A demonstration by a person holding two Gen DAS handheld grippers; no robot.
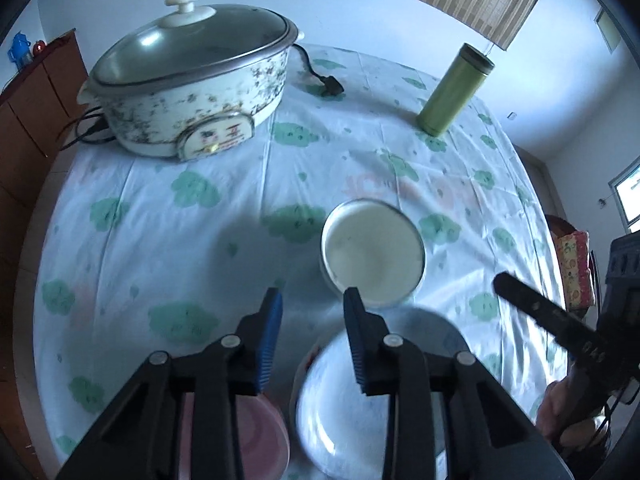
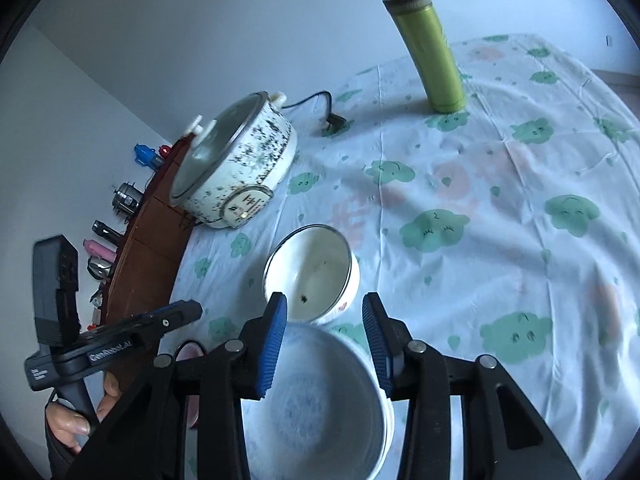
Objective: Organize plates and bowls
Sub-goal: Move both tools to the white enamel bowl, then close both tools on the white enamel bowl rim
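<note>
A white enamel bowl [image 1: 373, 253] with a dark rim stands on the cloud-print tablecloth; it also shows in the right wrist view [image 2: 316, 274]. A bigger white bowl [image 2: 320, 404] sits nearer, below my open right gripper [image 2: 325, 316], whose fingers straddle its far rim without touching. In the left wrist view this bowl [image 1: 340, 400] is blurred beneath my open, empty left gripper [image 1: 312, 300]. A pink bowl [image 1: 256, 436] lies under the left finger. The right gripper's fingers [image 1: 536, 312] show at the right edge.
A lidded electric pot [image 1: 192, 84] with its cord and plug [image 1: 328, 84] stands at the back left. A green flask [image 1: 452, 92] stands at the back right. A wooden cabinet [image 2: 148, 256] with small items runs along the table's left side.
</note>
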